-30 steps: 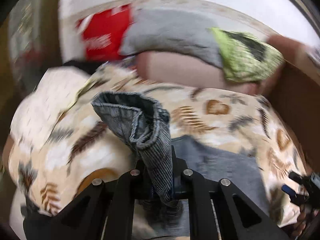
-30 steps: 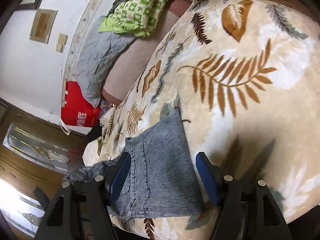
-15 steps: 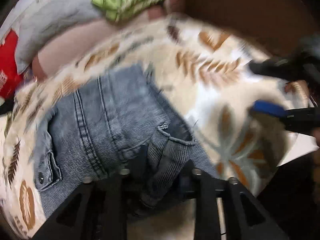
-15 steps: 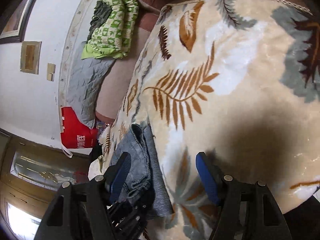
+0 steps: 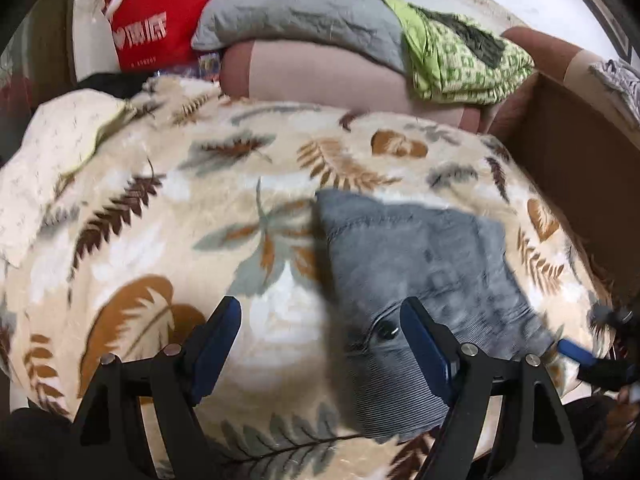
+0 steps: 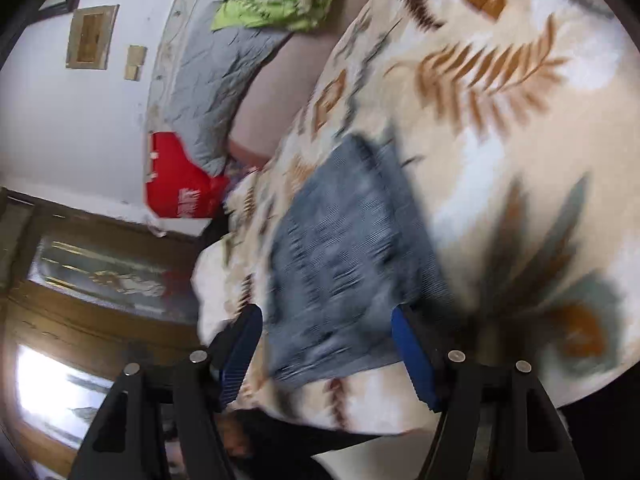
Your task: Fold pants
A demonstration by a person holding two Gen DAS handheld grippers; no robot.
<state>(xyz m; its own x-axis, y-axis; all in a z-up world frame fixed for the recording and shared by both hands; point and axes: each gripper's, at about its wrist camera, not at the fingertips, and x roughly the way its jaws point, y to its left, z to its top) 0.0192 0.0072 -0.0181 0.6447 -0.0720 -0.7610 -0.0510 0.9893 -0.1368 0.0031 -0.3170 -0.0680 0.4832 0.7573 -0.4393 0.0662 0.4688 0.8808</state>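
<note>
Left gripper (image 5: 320, 340) fingers opening, pants (image 5: 420, 280) released, now folded flat on blanket (image 5: 160, 200) ahead-right of fingers. Right gripper (image 6: 326, 344) fingers open, empty, pants just ahead. Fold laid.

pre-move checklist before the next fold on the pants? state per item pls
1. Left gripper clear of cloth: ok, jaws opening, nothing pinched.
2. Right gripper free: ok, open, pads off the denim.
3. Pants resting on the leaf blanket: ok.
4. Pants in a compact folded block: ok, roughly rectangular.
5. Edges aligned: cannot tell, both views blurred.
6. Pants clear of the green cloth: ok, well apart.
</note>
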